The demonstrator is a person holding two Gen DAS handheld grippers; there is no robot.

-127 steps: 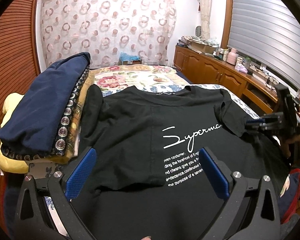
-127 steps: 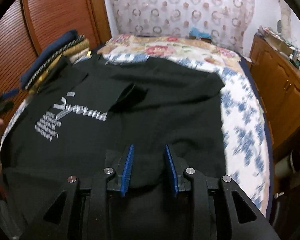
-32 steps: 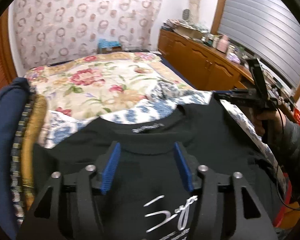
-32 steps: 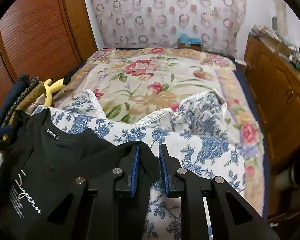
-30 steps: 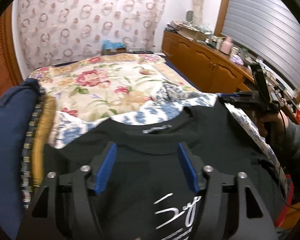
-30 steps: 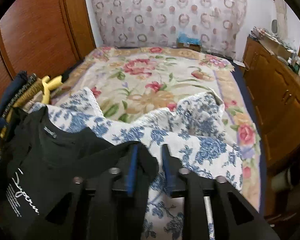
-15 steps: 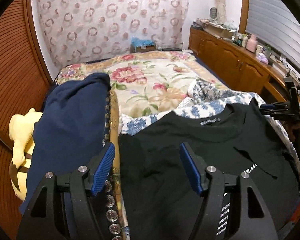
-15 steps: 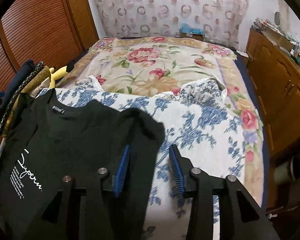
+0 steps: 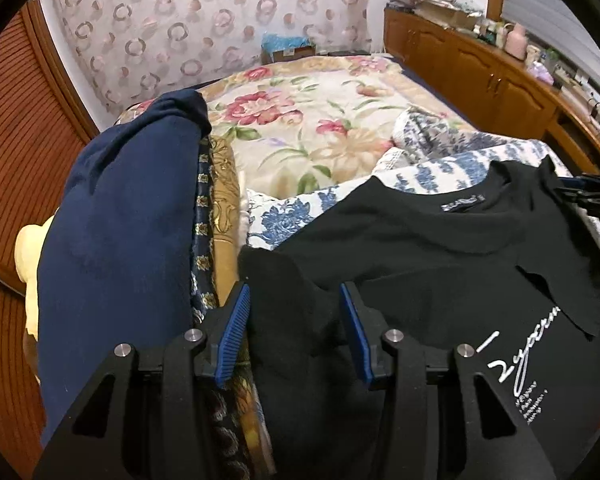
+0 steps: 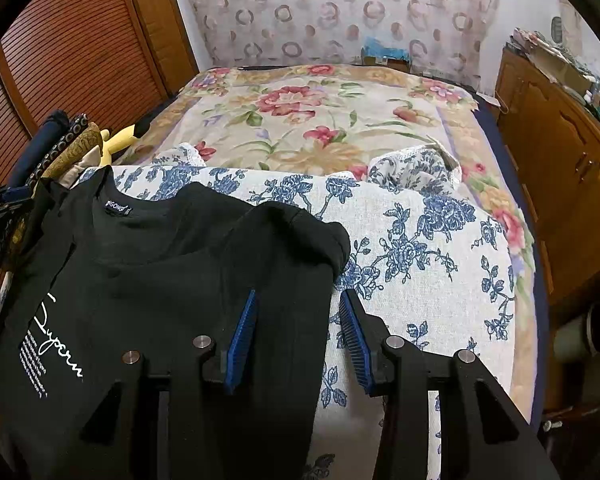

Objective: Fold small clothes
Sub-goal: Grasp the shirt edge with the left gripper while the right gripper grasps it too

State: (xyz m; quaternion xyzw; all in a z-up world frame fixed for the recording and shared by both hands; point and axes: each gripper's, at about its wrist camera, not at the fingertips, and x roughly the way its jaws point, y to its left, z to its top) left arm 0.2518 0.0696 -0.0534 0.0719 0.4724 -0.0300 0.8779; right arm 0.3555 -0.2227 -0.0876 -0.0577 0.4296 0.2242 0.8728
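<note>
A black T-shirt [image 9: 440,248] with white script print lies face up on the bed. Its right sleeve [image 10: 292,240] is folded in over the chest and covers part of the print. My left gripper [image 9: 294,292] hangs over the shirt's left sleeve [image 9: 272,276], next to the pile of clothes; its jaws are closing, with the sleeve cloth between the blue pads and a wide gap still showing. My right gripper [image 10: 297,294] is open over the folded edge of the shirt, its pads clear of the cloth. It also shows at the far side of the shirt as the right gripper [image 9: 592,192].
A pile of folded clothes with a navy piece [image 9: 120,240] on top stands left of the shirt, a yellow plush toy [image 9: 28,264] behind it. Under the shirt lies a white cloth with blue flowers [image 10: 420,260] on a floral bedspread [image 9: 300,120]. Wooden cabinets [image 9: 480,72] line the right wall.
My left gripper swung from the collar over to the left sleeve beside the pile, and its jaws narrowed. My right gripper let go of the right sleeve, which now lies folded over the chest.
</note>
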